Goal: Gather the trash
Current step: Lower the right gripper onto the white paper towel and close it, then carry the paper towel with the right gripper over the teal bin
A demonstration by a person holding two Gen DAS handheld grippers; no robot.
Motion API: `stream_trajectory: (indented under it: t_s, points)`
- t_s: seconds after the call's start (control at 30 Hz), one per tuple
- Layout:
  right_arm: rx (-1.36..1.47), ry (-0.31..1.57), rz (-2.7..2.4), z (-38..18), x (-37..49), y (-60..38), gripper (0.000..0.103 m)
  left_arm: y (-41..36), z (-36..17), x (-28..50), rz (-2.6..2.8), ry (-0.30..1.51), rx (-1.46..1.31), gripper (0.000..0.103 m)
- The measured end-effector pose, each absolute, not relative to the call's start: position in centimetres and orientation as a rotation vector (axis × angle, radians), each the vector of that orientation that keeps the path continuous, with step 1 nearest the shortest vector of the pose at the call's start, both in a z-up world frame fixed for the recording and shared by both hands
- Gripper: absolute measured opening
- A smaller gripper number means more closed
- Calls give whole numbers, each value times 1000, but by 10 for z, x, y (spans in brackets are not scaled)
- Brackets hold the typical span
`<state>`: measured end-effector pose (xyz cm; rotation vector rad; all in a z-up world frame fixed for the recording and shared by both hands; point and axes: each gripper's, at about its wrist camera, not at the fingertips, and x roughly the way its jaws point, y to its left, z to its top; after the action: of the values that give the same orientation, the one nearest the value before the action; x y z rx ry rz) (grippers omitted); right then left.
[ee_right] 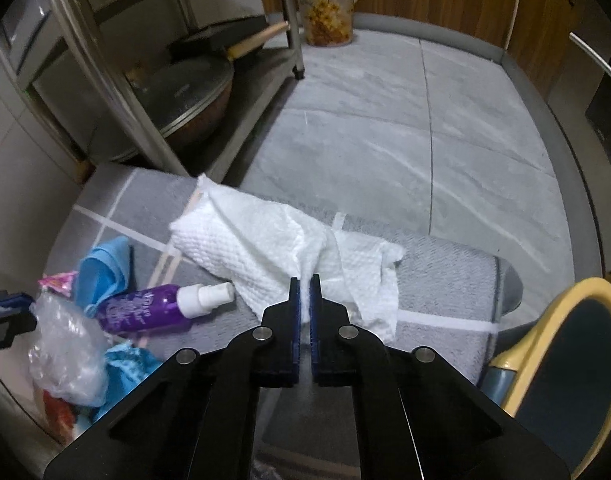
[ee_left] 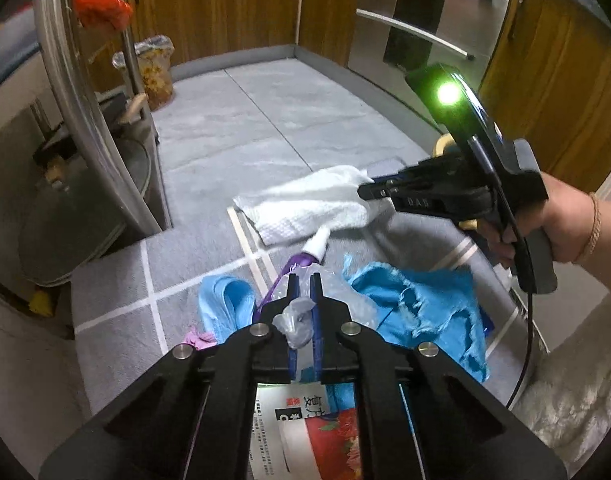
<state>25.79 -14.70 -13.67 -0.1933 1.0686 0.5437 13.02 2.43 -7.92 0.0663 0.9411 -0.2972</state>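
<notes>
My left gripper [ee_left: 304, 280] is shut on a clear plastic bag [ee_left: 329, 296] and holds it over the grey mat [ee_left: 117, 288]. My right gripper [ee_right: 304, 280] is shut on a white paper towel [ee_right: 261, 240]; it also shows in the left wrist view [ee_left: 369, 192] with the towel [ee_left: 309, 208] hanging from it above the mat. A purple spray bottle [ee_right: 145, 308] lies on the mat [ee_right: 445, 272] beside blue cloth scraps [ee_right: 105, 268]. More blue scraps [ee_left: 421, 304] and a printed wrapper [ee_left: 305, 432] lie under my left gripper.
A lined waste bin [ee_right: 329, 8] stands at the far wall on the grey tile floor [ee_right: 385, 128]. A steel rack [ee_right: 145, 80] with pans stands to the left. A yellow-rimmed chair [ee_right: 565, 360] is at the right. Wooden cabinets [ee_left: 225, 4] run along the back.
</notes>
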Motion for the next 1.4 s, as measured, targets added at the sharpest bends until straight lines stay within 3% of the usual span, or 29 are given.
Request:
stream_trajectory:
  t_s: [0.57, 0.9, 1.4]
  points:
    - [-83, 845, 542, -41, 203, -196, 5, -27, -9, 104, -285, 758, 86, 5]
    - [4, 705, 440, 14, 159, -274, 5, -70, 28, 106, -328, 658, 53, 5]
    - [82, 720, 180, -2, 166, -399, 5, -172, 21, 132, -423, 634, 74, 5]
